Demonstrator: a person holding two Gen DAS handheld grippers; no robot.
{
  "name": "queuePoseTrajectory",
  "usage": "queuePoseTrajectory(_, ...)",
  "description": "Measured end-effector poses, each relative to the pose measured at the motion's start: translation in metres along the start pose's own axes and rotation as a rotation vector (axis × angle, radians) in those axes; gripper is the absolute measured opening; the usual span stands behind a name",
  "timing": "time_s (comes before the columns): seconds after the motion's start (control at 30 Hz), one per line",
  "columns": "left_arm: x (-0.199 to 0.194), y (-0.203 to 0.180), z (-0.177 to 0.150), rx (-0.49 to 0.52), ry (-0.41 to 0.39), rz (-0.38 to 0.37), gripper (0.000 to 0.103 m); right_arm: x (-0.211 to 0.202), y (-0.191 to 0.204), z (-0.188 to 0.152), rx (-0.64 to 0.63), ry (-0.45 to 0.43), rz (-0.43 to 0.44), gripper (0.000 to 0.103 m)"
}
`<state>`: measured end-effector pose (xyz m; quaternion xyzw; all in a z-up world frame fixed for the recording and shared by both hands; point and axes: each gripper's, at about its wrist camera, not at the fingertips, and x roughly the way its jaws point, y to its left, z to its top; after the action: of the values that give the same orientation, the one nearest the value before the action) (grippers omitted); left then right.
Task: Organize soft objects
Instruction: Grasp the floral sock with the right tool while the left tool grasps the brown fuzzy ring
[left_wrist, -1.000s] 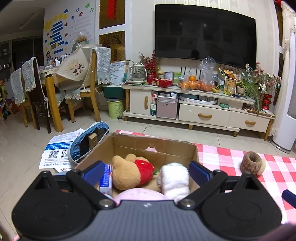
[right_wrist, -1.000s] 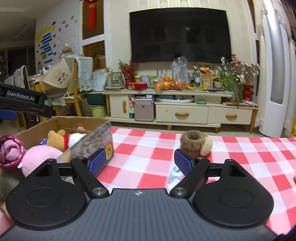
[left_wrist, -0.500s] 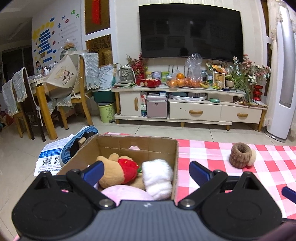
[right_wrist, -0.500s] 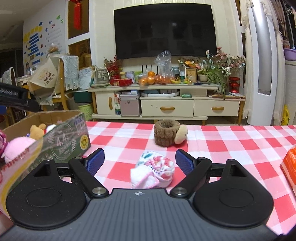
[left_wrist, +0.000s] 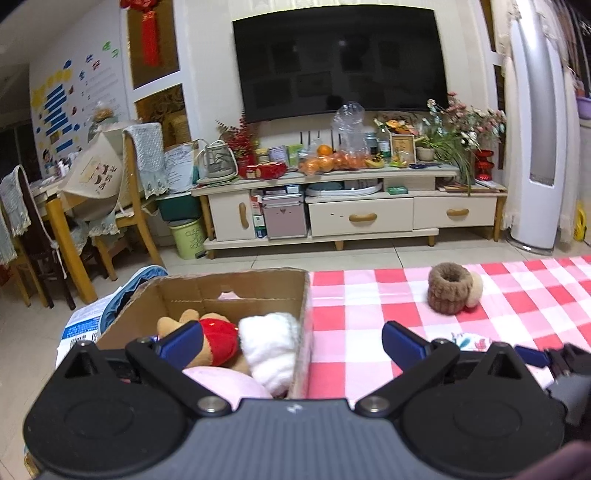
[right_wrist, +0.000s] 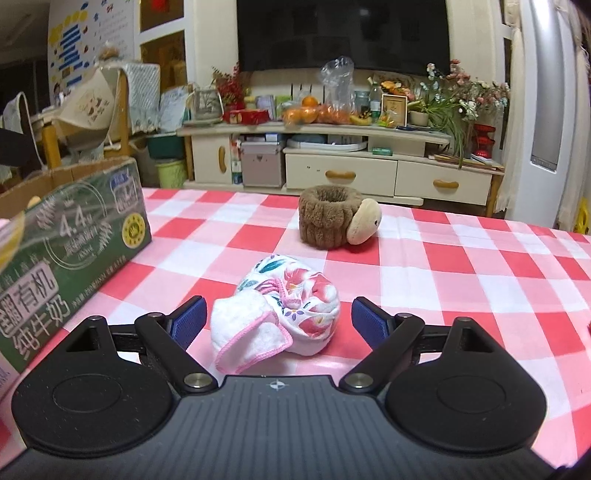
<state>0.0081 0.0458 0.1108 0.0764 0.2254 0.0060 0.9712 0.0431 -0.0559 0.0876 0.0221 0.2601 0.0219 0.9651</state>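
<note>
Terry cloth printed with pink and teal flowers, the bundled washcloth (right_wrist: 277, 308) lies on the checked tablecloth (right_wrist: 461, 266) squarely between the spread jaws of the right gripper (right_wrist: 275, 323); neither blue pad touches it, so nothing is gripped yet. That straddling pose looks chosen so a single squeeze would catch the bundle at its widest. Just beyond it sits a brown plush toy (right_wrist: 332, 221) with a beige head, apart from the cloth and probably next in line. To the left stands the cardboard box (right_wrist: 74, 229), a milk carton with green print, close enough for a short carry. From the left wrist view, the box already holds a bear in a red shirt (left_wrist: 212, 338), a white fluffy toy (left_wrist: 271, 343) and something pale pink (left_wrist: 229, 382). The left gripper (left_wrist: 291, 341) hangs wide open and empty over the box's right wall, seemingly parked clear of the pick.
</note>
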Motion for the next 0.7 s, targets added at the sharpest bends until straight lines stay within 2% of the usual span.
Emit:
queuePoseTrajectory(0.1, -0.004, -0.007, -0.003, 0.018, -0.009, -0.014, 0.102, 0.003, -0.003, 0.003, 0.007, 0.009, 0.009, 0.103)
queuePoseTrajectory(0.23, -0.007, -0.016, -0.009, 0.042, -0.013, -0.025, 0.102, 0.004, -0.01, -0.005, 0.016, 0.018, 0.023, 0.082)
queuePoseTrajectory(0.5, -0.012, -0.035, -0.017, 0.068, -0.014, -0.038, 0.102, -0.007, -0.029, -0.014, 0.045, 0.015, 0.049, 0.078)
queuePoseTrajectory(0.7, -0.016, -0.055, -0.025, 0.091, -0.009, -0.051, 0.102, -0.024, -0.058, -0.021, 0.072, 0.019, 0.03, 0.078)
